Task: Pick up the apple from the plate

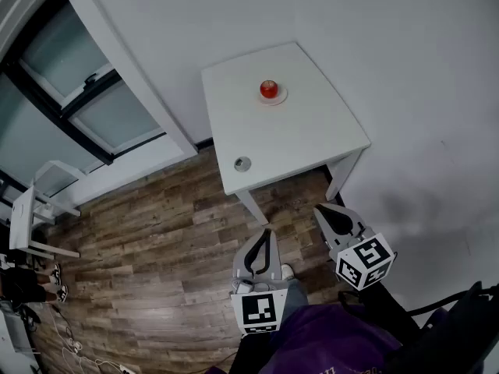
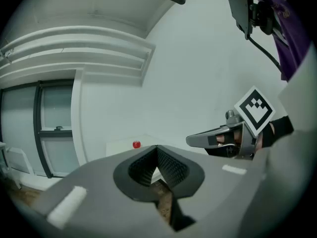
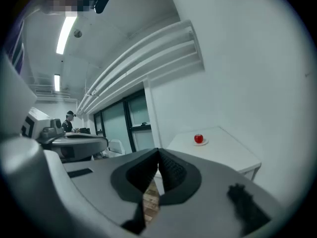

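In the head view, the apple [image 1: 268,89] sits on a small plate [image 1: 274,98] on the white counter [image 1: 312,139], towards 12 o'clock. A small round disc [image 1: 242,163] lies near the counter's corner at about 7 o'clock from the apple. Both tools hang over the wooden floor [image 1: 156,240], well apart from the counter: the left tool [image 1: 266,236] at 6 o'clock, the right tool [image 1: 323,209] beside it at 5 o'clock.

In the left gripper view, the left tool [image 2: 157,148] has its 2 jaws pressed together with nothing between them. The apple [image 2: 136,144] shows far off at 11 o'clock of the tips, and the right tool [image 2: 191,140] is at 3 o'clock.

In the right gripper view, the right tool [image 3: 158,152] is likewise pressed together and empty. The apple [image 3: 198,139] rests on its plate [image 3: 203,143] at 2 o'clock, out on the counter [image 3: 228,152].
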